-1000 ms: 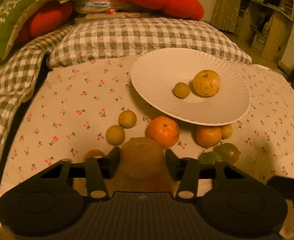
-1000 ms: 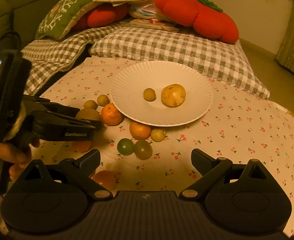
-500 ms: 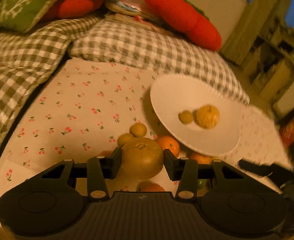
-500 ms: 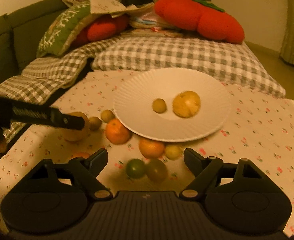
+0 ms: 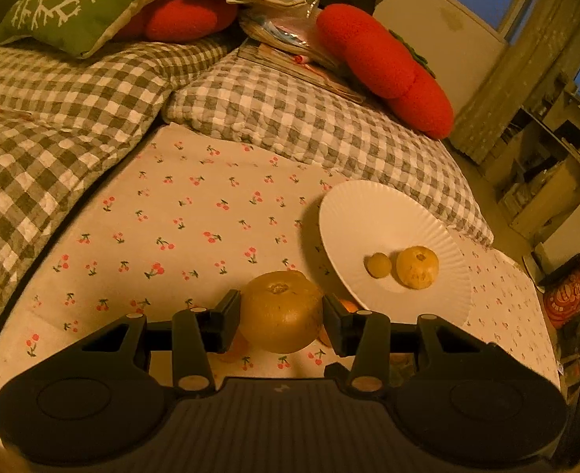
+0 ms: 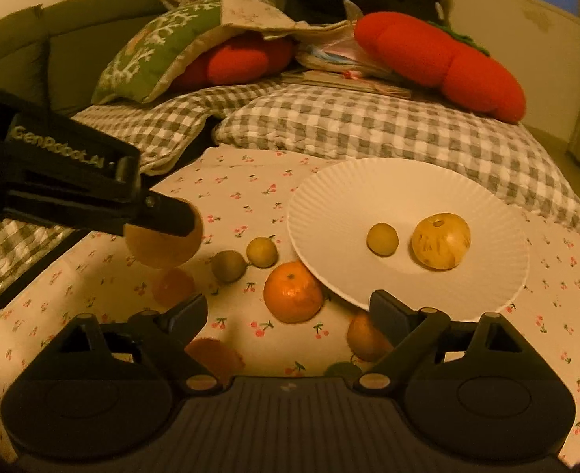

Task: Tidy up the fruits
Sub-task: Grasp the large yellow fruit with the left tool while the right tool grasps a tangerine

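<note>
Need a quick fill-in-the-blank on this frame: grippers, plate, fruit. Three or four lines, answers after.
1. The left gripper is shut on a large round ____ fruit.
2. The white paper plate holds ____ fruits.
3. The right gripper, jaws opening, holds ____.
4. The tangerine nearest the plate lies on the ____-print cloth.

Missing words: brown; two; nothing; cherry

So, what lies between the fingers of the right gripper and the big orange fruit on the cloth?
Only bare cherry-print cloth, in the right wrist view. The right gripper, jaws opening, holds nothing; the orange sits just ahead.
</note>
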Tool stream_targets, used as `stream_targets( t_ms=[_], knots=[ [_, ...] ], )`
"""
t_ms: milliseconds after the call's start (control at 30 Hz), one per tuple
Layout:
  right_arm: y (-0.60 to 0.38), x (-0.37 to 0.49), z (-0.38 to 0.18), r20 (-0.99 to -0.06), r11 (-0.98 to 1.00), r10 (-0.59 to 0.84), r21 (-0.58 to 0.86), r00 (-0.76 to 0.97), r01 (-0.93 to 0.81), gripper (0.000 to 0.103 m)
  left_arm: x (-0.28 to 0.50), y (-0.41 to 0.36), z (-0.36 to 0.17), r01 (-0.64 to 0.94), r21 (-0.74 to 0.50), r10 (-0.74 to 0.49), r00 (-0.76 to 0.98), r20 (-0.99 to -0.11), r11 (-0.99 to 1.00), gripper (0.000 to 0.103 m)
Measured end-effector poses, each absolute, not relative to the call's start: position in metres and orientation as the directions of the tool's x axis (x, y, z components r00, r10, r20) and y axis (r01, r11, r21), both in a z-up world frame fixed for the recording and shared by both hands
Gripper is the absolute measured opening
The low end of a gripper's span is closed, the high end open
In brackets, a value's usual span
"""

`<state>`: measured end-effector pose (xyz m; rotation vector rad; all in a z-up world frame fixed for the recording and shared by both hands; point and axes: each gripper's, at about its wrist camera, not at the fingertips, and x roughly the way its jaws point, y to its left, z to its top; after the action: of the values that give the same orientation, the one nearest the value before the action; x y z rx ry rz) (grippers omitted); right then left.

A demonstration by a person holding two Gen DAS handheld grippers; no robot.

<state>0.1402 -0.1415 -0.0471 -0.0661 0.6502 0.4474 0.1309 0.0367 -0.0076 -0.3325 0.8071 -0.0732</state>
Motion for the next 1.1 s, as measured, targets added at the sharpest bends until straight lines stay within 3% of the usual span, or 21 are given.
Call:
stream_targets(
  t_ms=[67,100,133,267,600,667,700,733,1100],
  knots=[
    [-0.142,0.141,-0.046,-0.616,0.903,0.399,0.134,0.679,-0.408,0.080,0.131,0.039,-0.006,-0.069,-0.321,-0.185,0.697,-0.693,0.944,0.034],
    [-0.142,0.143,-0.047,-0.636,0.901,0.413,0.180,0.652,-0.395,0.067,0.131,0.041,-0.006,-0.073,-0.323,-0.183,0.699,-0.691,0.944,0.034],
    [-0.143,0.143,-0.048,-0.647,0.901,0.420,0.216,0.637,-0.375,0.065,0.131,0.042,-0.005,-0.076,-0.325,-0.182,0.701,-0.690,0.943,0.034],
    [-0.132,0.143,-0.055,-0.653,0.922,0.357,0.132,0.668,-0.364,0.067,0.131,0.047,-0.002,-0.084,-0.341,-0.184,0.711,-0.678,0.936,0.034],
    [-0.132,0.169,-0.074,-0.659,0.944,0.326,0.192,0.678,-0.268,0.067,0.132,0.044,-0.004,-0.074,-0.338,-0.189,0.708,-0.681,0.938,0.034],
    [-0.129,0.171,-0.075,-0.654,0.939,0.339,0.194,0.676,-0.284,0.061,0.132,0.044,-0.005,-0.073,-0.335,-0.189,0.706,-0.682,0.939,0.034],
    [-0.129,0.170,-0.076,-0.656,0.938,0.340,0.188,0.674,-0.290,0.045,0.133,0.044,-0.005,-0.072,-0.335,-0.189,0.706,-0.683,0.940,0.034],
    [-0.128,0.169,-0.077,-0.652,0.940,0.333,0.175,0.681,-0.293,0.038,0.133,0.044,-0.005,-0.073,-0.334,-0.188,0.706,-0.683,0.940,0.034],
    [-0.130,0.152,-0.070,-0.675,0.925,0.380,0.258,0.633,-0.280,0.037,0.132,0.052,-0.001,-0.085,-0.339,-0.178,0.719,-0.672,0.937,0.034]
  ],
)
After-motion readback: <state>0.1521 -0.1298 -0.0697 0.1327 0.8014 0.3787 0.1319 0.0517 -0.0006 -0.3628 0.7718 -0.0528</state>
